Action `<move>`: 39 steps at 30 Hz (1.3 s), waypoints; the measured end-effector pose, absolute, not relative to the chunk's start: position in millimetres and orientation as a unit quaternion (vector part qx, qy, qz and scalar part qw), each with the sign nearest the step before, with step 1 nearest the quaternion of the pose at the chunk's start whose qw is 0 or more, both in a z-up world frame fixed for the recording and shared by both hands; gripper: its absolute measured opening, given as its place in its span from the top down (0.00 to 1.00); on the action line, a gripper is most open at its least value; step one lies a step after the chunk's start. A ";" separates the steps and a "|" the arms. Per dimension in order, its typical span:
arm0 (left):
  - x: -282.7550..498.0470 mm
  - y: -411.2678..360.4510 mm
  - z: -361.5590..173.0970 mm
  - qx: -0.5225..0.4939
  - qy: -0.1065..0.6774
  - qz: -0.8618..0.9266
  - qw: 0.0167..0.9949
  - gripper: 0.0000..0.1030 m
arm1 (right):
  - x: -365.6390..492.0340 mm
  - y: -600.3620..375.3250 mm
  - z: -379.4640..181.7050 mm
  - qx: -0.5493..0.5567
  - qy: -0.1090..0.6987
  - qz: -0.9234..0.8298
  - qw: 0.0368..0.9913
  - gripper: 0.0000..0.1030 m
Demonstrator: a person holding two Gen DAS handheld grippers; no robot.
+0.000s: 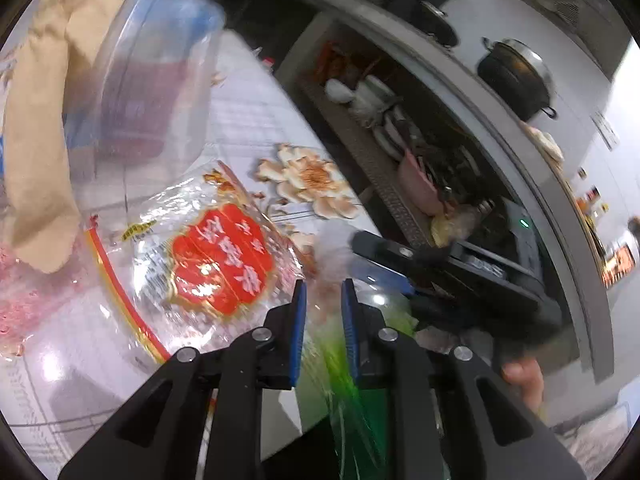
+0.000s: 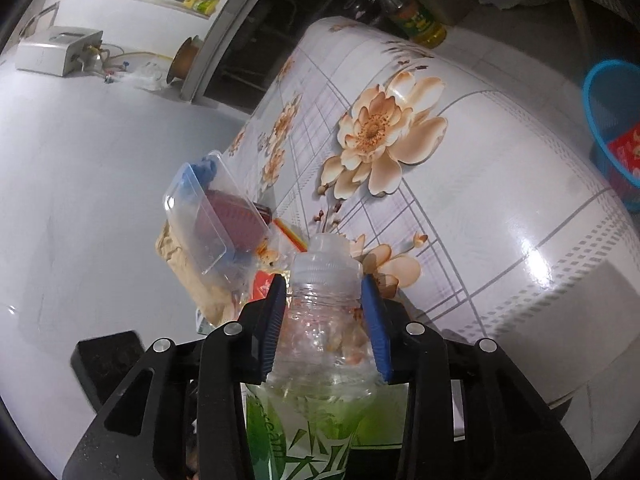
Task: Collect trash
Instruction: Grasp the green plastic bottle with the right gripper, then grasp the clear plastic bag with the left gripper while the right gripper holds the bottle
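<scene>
In the right wrist view my right gripper (image 2: 324, 284) is shut on a clear plastic bottle (image 2: 320, 332) with a green label and a white cap, its blue pads pressing on the shoulder. Just beyond it, off the table's left edge, hangs a bundle of trash: a clear clamshell box (image 2: 208, 216), tan paper (image 2: 180, 264) and a clear plastic bag. In the left wrist view that clear bag with a red label (image 1: 224, 256) fills the left side. My left gripper (image 1: 324, 286) stands narrow on a thin fold of it. The right gripper (image 1: 360, 258) and a green blur of the bottle (image 1: 340, 364) lie close on the right.
A table with a flowered cloth (image 2: 500, 200) fills the right wrist view. A blue basket (image 2: 600, 92) holding something red stands past its right edge, and an oil bottle (image 2: 420, 20) behind it. Open shelves of dishes (image 1: 384, 120) and a black pot (image 1: 516, 76) are on the left gripper's right.
</scene>
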State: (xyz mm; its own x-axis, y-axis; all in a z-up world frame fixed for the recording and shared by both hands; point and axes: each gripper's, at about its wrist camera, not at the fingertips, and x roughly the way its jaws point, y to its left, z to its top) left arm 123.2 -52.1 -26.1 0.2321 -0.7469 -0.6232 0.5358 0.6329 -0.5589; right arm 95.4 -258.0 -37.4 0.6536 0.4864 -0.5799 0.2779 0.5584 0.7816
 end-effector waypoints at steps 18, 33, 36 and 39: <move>93.2 -94.2 -44.4 -0.038 0.525 -0.460 0.715 0.40 | 103.8 -251.4 -23.8 0.423 0.412 0.066 0.805 0.67; 115.4 -125.7 -39.0 -0.008 0.508 -0.445 0.738 0.40 | 128.6 -279.7 -27.7 0.435 0.394 0.054 0.808 0.64; 116.3 -132.1 -36.5 0.008 0.498 -0.435 0.750 0.40 | 130.7 -285.5 -27.7 0.435 0.406 0.051 0.802 0.43; 118.6 -133.3 -36.9 0.008 0.499 -0.432 0.752 0.40 | 122.9 -284.9 -26.1 0.436 0.413 0.063 0.797 0.27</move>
